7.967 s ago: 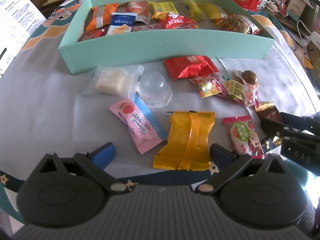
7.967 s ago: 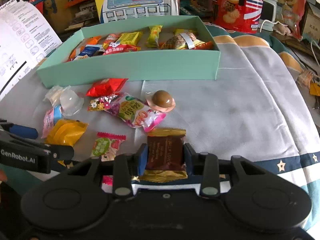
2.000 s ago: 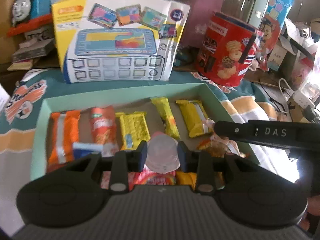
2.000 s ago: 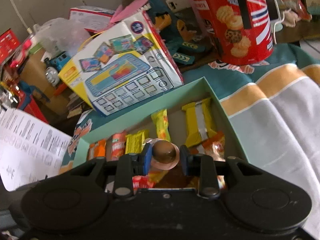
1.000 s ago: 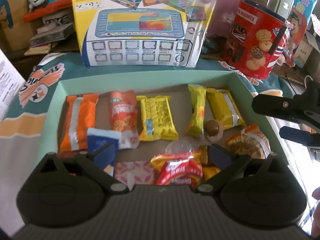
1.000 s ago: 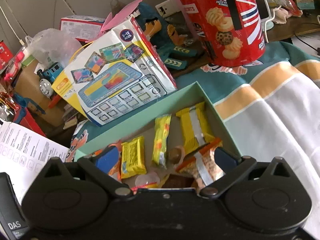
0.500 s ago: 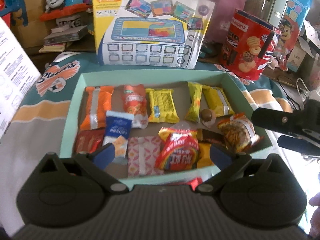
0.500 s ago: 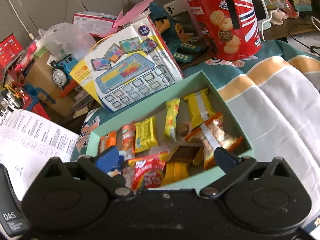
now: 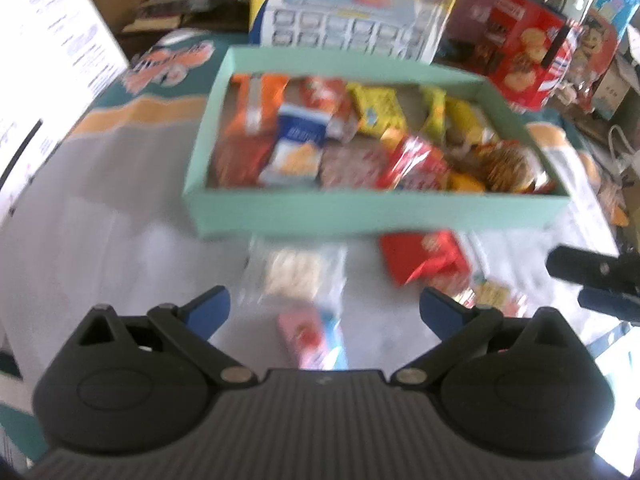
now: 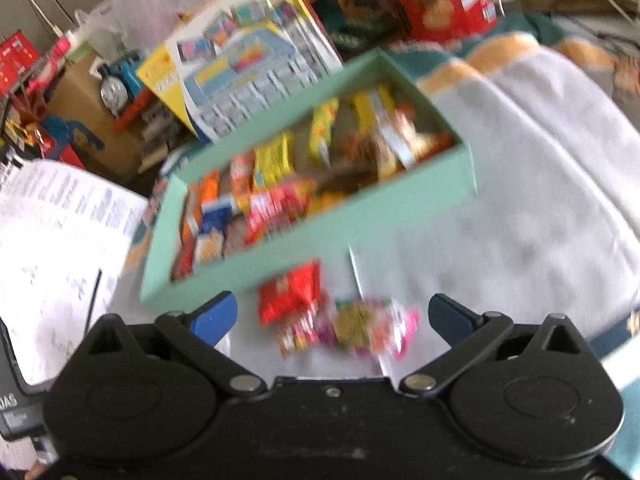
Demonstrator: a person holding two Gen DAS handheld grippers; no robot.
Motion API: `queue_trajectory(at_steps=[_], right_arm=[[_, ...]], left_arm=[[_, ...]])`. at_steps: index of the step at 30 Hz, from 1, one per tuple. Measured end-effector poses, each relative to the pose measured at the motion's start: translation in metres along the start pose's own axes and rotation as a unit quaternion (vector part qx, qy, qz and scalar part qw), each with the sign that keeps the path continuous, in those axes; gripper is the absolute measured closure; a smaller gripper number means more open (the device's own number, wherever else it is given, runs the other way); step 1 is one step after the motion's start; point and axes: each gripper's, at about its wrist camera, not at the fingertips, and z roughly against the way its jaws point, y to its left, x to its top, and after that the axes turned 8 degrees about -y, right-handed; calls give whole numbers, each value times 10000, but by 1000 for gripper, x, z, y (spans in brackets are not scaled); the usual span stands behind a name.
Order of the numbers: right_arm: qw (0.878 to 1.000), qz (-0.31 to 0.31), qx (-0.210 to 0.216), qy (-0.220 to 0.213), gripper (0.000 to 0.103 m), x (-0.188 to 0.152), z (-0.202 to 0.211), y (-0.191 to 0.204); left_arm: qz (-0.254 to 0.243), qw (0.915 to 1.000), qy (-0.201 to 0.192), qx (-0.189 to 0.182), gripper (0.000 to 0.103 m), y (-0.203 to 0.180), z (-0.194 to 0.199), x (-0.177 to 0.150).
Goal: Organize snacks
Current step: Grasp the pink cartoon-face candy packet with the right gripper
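Both the left gripper (image 9: 323,307) and right gripper (image 10: 331,314) are wide apart and hold nothing, above loose snacks near the mint-green cardboard box (image 9: 372,210).

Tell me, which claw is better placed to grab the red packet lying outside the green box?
Probably the right claw: open and empty, with the red packet almost between its fingers. In the left claw view it lies off to the right.

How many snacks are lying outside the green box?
5 visible: a clear packet and pink packet before the left gripper, a red packet by the box, a small candy and green-pink packet beside it. More may be hidden.
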Motion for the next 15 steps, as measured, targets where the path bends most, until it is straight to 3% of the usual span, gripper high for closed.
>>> queue_trajectory(at_steps=[6, 7, 12, 14, 15], right_arm=[[9984, 308, -220, 431, 0, -39, 2, -6], [9979, 404, -244, 445, 4, -44, 3, -6], [9946, 821, -238, 582, 32, -64, 4, 1], [9923, 1062, -178, 609, 56, -69, 4, 8], [9904, 1233, -172, 597, 61, -71, 3, 13]], left_arm=[[180, 9994, 248, 138, 0, 14, -5, -26], [199, 9993, 287, 149, 0, 15, -6, -29], [226, 9986, 428, 209, 0, 17, -10, -39], [219, 9985, 445, 231, 0, 18, -12, -41], [212, 9985, 448, 243, 0, 18, -13, -41]])
